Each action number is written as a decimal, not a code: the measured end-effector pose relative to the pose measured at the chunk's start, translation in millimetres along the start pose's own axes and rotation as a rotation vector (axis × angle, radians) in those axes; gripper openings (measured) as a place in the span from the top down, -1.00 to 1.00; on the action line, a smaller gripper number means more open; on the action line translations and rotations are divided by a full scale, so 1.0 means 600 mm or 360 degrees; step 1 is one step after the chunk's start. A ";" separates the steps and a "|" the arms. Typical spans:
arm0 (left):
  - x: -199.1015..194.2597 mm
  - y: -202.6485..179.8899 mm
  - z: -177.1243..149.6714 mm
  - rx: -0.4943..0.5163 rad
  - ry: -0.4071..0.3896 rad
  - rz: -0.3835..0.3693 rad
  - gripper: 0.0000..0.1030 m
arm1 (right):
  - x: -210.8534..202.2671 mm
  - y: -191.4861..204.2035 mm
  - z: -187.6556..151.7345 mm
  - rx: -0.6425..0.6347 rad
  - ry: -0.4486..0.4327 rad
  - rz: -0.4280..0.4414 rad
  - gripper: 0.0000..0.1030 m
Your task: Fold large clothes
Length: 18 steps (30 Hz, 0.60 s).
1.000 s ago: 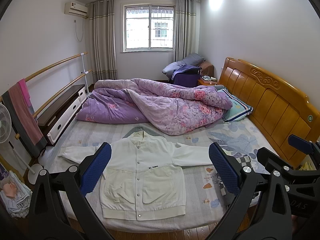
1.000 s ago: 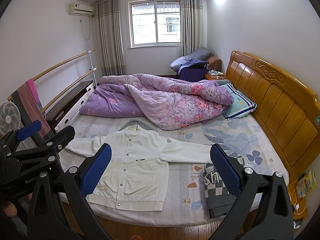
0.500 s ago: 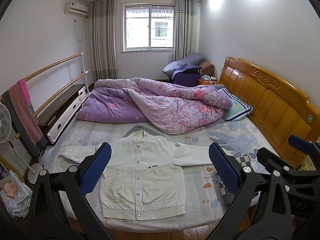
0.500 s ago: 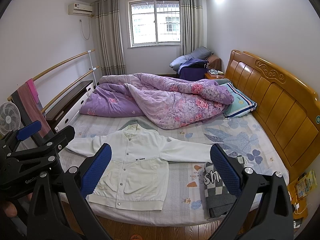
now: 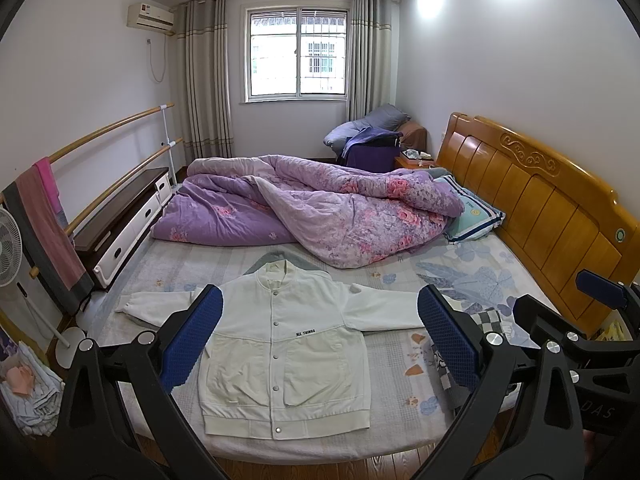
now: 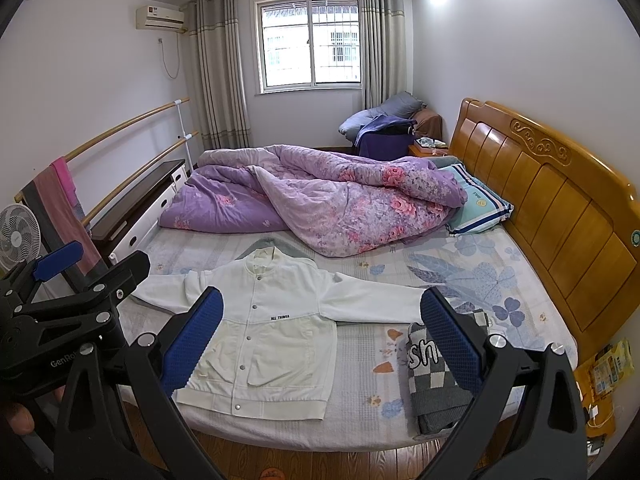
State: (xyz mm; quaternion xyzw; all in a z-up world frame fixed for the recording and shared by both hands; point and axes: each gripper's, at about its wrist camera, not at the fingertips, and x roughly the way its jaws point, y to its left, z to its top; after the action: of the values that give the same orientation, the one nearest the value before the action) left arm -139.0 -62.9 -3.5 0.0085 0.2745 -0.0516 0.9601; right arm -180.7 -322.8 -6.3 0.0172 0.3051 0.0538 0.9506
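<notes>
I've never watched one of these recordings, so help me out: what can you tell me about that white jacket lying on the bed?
The white jacket lies flat and face up on the bed, collar toward the purple quilt, hem near the bed's edge. It is buttoned shut with metal snaps, both sleeves spread sideways, two front pockets, ribbed hem, small "ALL THINGS" lettering on the chest. The fabric looks soft and cotton-like. A grey garment peeks from under its collar. Nothing grips it.
</notes>
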 end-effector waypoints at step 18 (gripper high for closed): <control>0.002 -0.002 0.001 0.0001 0.0005 -0.0005 -0.90 | 0.000 -0.003 -0.001 0.0003 0.0006 -0.0004 -0.85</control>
State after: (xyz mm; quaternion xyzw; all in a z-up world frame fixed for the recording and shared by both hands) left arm -137.9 -63.9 -3.8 0.0085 0.2761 -0.0532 0.9596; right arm -181.0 -324.4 -7.0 0.0177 0.3071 0.0523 0.9501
